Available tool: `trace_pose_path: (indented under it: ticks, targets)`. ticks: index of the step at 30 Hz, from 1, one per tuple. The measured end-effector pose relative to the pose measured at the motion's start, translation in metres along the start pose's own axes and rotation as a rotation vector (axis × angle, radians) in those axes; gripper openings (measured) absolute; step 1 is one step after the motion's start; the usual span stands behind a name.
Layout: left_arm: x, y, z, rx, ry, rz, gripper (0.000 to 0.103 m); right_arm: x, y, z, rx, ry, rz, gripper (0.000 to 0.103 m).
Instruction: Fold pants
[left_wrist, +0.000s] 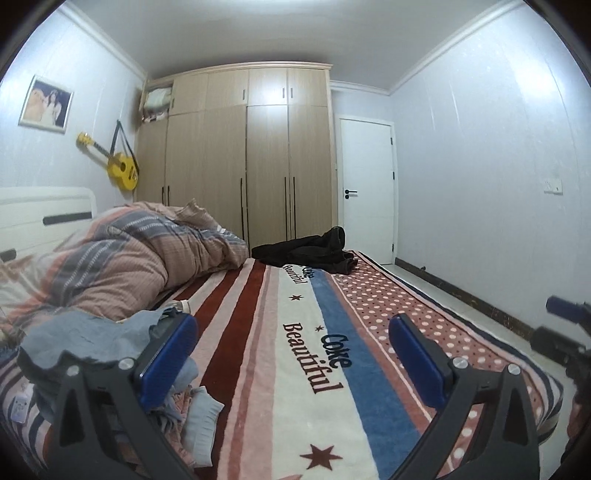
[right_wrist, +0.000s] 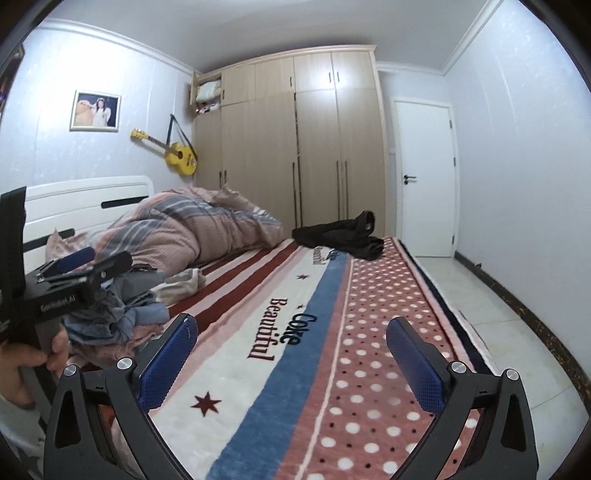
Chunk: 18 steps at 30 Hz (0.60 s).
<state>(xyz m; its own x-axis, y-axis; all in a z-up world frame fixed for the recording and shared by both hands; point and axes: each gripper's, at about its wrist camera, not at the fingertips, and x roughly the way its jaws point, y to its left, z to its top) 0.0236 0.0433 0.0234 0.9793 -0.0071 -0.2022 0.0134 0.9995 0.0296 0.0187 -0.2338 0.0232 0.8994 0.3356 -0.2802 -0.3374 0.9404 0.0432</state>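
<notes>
Dark pants (left_wrist: 308, 250) lie crumpled at the far end of the bed, on the striped blanket (left_wrist: 295, 369); they also show in the right wrist view (right_wrist: 341, 234). My left gripper (left_wrist: 291, 354) is open and empty, low over the blanket's near part. A pile of grey-blue and pink clothes (left_wrist: 88, 343) lies by its left finger. My right gripper (right_wrist: 291, 360) is open and empty over the blanket. The left gripper's body (right_wrist: 70, 280) shows at the left of the right wrist view, held in a hand.
A bunched striped duvet (left_wrist: 129, 258) lies on the bed's left half by the white headboard (left_wrist: 44, 214). A wooden wardrobe (left_wrist: 243, 158) and white door (left_wrist: 367, 192) stand behind the bed. Tiled floor (right_wrist: 498, 325) runs along the bed's right side. A yellow guitar (left_wrist: 118, 166) hangs on the wall.
</notes>
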Motion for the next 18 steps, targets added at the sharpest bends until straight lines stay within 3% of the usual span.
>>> trace_pose_path:
  ticks: [18]
  targets:
    - [-0.008,-0.001,-0.008,-0.046,0.009,-0.014,0.102,-0.023,0.013,-0.002,-0.052,-0.062,-0.03,0.102]
